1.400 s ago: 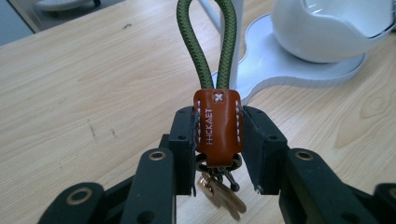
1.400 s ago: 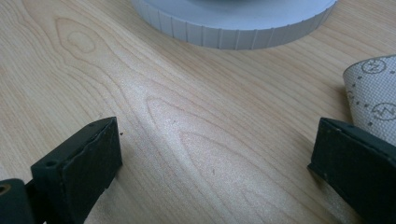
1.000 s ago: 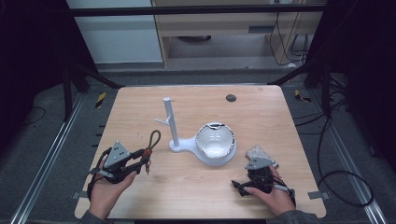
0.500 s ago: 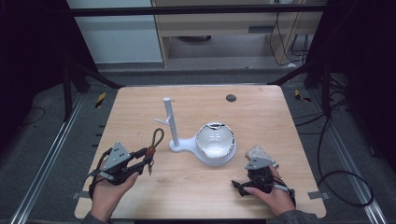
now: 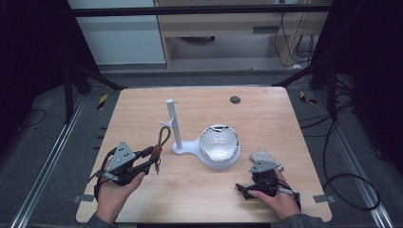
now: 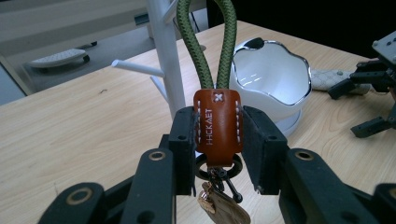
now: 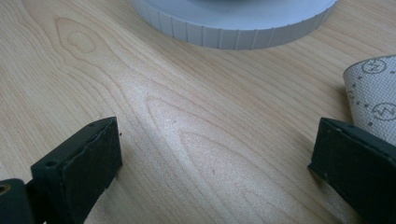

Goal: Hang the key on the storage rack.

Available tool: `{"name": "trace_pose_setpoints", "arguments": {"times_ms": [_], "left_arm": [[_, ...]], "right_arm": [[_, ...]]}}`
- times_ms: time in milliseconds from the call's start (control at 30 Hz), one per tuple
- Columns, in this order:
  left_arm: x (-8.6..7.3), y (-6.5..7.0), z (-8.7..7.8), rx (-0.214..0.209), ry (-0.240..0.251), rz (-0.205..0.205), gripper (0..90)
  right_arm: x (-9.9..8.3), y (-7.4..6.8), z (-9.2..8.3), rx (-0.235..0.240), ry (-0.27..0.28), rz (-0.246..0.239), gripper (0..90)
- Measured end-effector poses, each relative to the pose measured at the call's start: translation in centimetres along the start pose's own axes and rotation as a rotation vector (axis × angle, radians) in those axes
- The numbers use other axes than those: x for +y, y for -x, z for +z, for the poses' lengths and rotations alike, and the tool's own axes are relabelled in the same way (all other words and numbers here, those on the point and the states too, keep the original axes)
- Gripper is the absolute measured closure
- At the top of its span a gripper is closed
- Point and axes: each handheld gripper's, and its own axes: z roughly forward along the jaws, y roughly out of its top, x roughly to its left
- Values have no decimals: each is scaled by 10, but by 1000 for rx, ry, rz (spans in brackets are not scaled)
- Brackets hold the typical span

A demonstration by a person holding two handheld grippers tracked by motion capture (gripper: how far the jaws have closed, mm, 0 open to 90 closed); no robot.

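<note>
While clamped: keychain (image 6: 217, 122), left tool (image 6: 217, 140).

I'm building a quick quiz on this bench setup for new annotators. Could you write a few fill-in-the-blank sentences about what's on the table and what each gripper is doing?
1. The left gripper is shut on the brown leather tab of a keychain with a ____ cord loop.
2. The right gripper rests near the table with its fingers ____.
3. The white stand has a scalloped ____ on its base.
4. A patterned cloth pouch lies beside the ____ gripper.

Missing words: green; open; bowl; right
</note>
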Motion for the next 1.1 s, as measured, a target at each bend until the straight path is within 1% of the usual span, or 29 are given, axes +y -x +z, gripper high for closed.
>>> {"name": "trace_pose_setpoints", "arguments": {"times_ms": [167,333,500,533,733,833,967,1100], "left_arm": [[5,2,2,0,5,1,659],[10,-2,5,11,10,-2,659],[13,-6,13,17,-1,-12,659],[13,-7,15,21,-6,-6,659],[13,-10,30,26,-35,-13,658],[12,-12,39,35,-50,-17,658],[9,-16,51,44,-61,-35,658],[6,-17,60,50,-76,-40,658]], "right_arm": [[0,0,0,-1,1,0,16],[0,0,0,0,0,0,16],[0,0,0,-1,1,0,16],[0,0,0,0,0,0,16],[0,0,0,0,0,0,16],[0,0,0,0,0,0,16],[0,0,0,0,0,-1,16],[0,0,0,0,0,0,16]]}}
